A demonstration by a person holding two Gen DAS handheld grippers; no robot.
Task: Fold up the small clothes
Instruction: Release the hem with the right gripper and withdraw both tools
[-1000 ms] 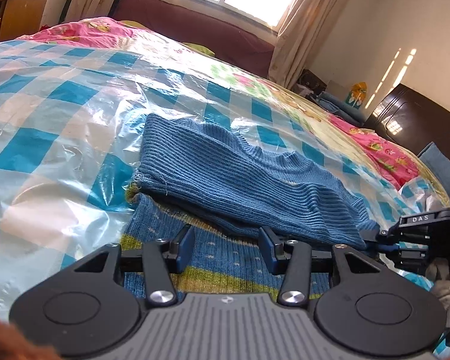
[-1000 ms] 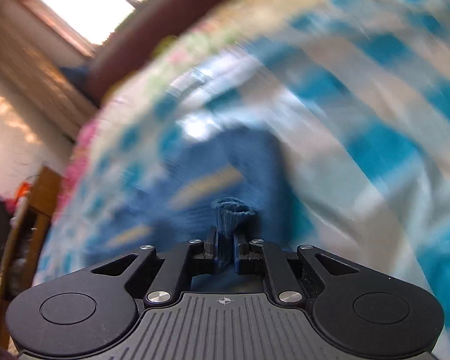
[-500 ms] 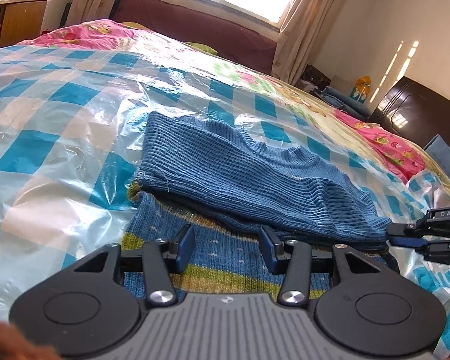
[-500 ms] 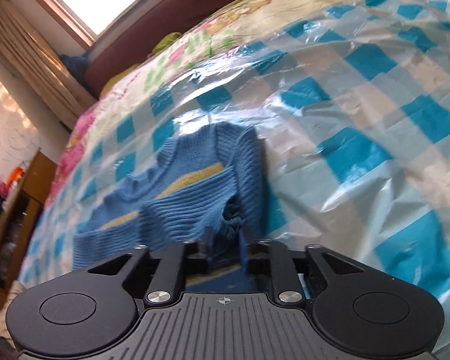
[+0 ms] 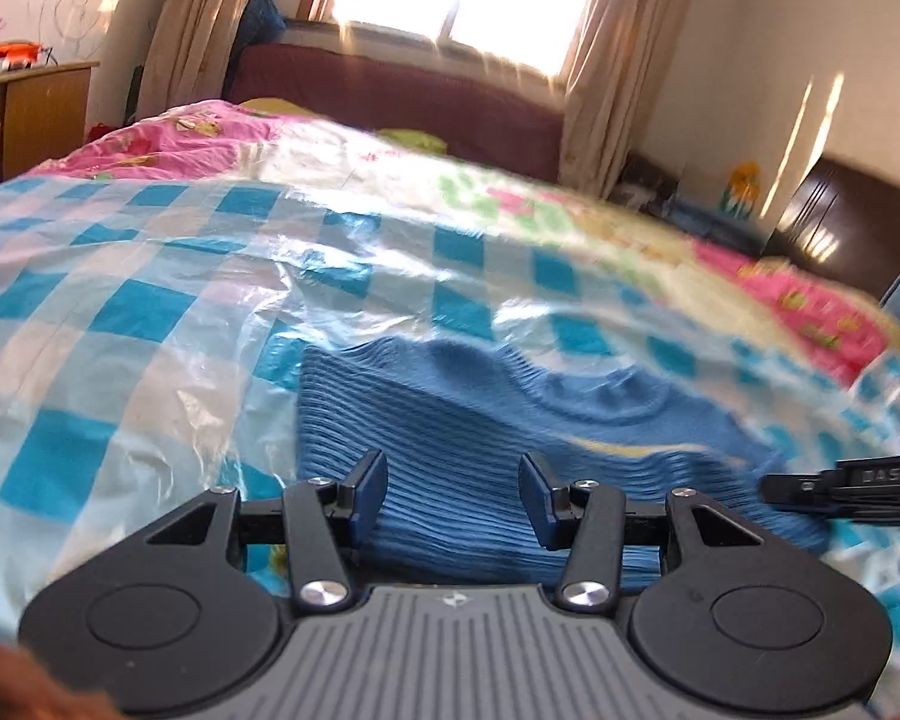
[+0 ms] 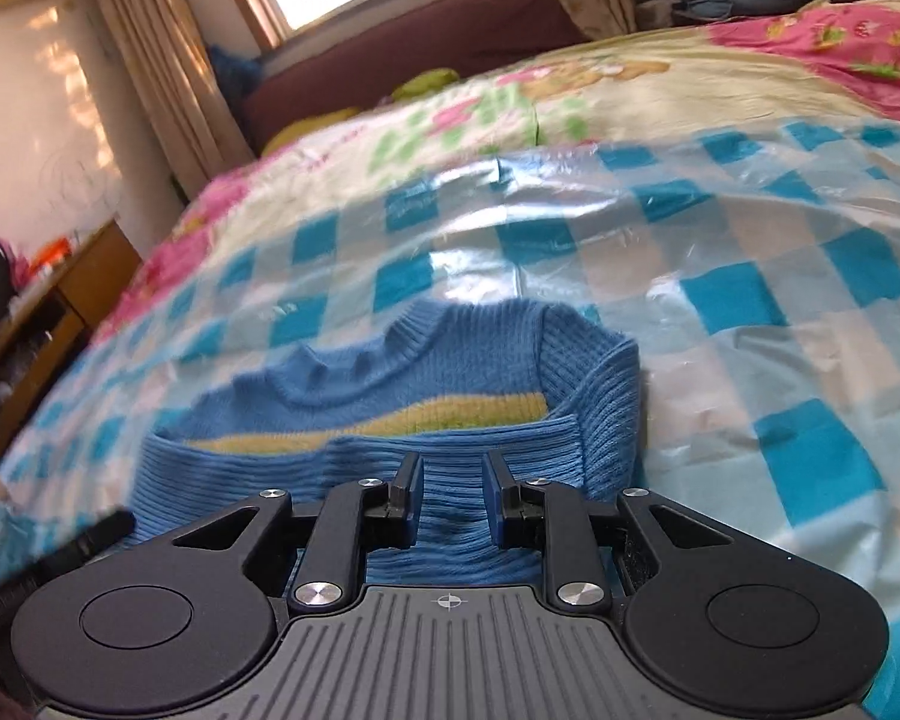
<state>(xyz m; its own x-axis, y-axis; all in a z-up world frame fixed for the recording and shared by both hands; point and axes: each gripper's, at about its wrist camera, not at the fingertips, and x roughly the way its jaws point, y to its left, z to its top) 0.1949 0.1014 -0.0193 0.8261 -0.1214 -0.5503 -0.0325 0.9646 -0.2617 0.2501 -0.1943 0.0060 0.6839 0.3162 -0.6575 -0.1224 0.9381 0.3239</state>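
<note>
Sleeves already folded across my blue sweater [image 6: 390,414] at lower center on the bed's plastic sheet [image 6: 780,312], body fold still left; my left hand-held gripper [image 5: 453,483] and right hand-held gripper [image 6: 450,498] both released, empty.

Bed [image 6: 660,96], checked plastic sheet [image 6: 810,276], sweater [image 6: 510,360]

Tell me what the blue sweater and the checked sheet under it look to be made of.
Blue sweater: knitted yarn, probably wool or acrylic, matte and soft; fine ribs run along the sleeve and a rolled ribbed collar shows. Checked sheet: thin plastic film, glossy and part see-through; it throws bright glare and lies in crisp crinkles over the bedding.
</note>
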